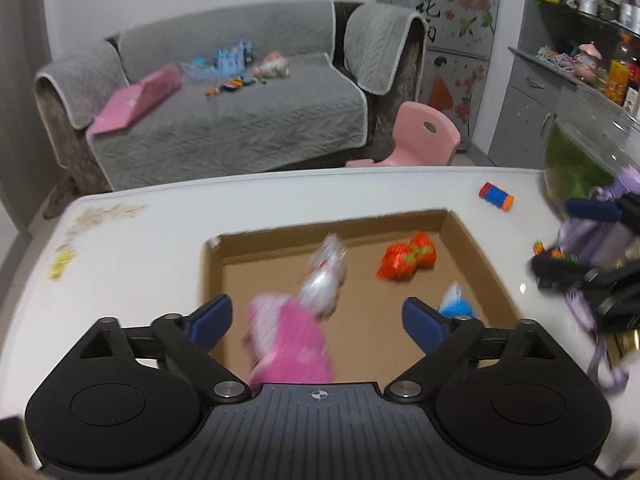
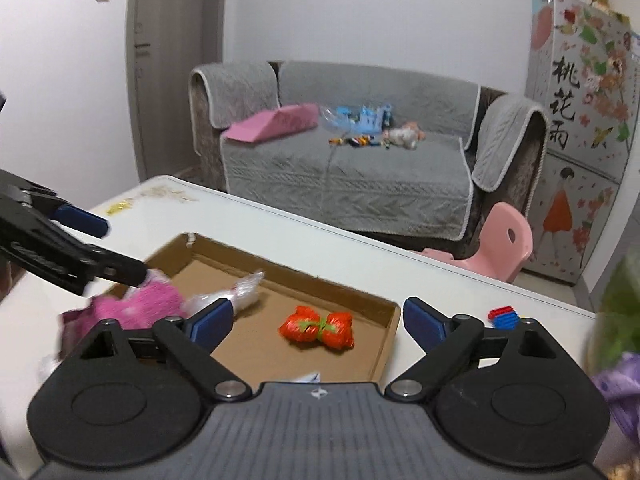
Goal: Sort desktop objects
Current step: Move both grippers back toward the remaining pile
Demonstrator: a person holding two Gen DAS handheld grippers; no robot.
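- Two grippers, both mine, both with fingers released and nothing gripped. No earlier view to compare, so I only tell how they stand.
- Left gripper (image 1: 318, 322) hangs over the near left part of the cardboard tray (image 1: 466, 236), which lies on the white table (image 1: 132, 264). The pink packet (image 1: 288, 348) lies blurred between my blue pads, untouched, in the tray's near left corner.
- Just beyond it, toward the tray's middle, lies a clear plastic bag (image 1: 326, 276).
- Further right, near the far right corner, sits the red strawberry-print packet (image 2: 318, 326); a blue and white item (image 1: 454, 304) lies by the near right edge.
- Right gripper (image 2: 318, 320) hovers over the tray's near right side, spread wide.
- Past the tray's right edge a small red and blue block toy (image 1: 496, 196) waits on the table, unsorted.
- My judgement: the drop looks done, so I should clear the tray rim, keep my right fingers wide, and square them over that toy before clenching.
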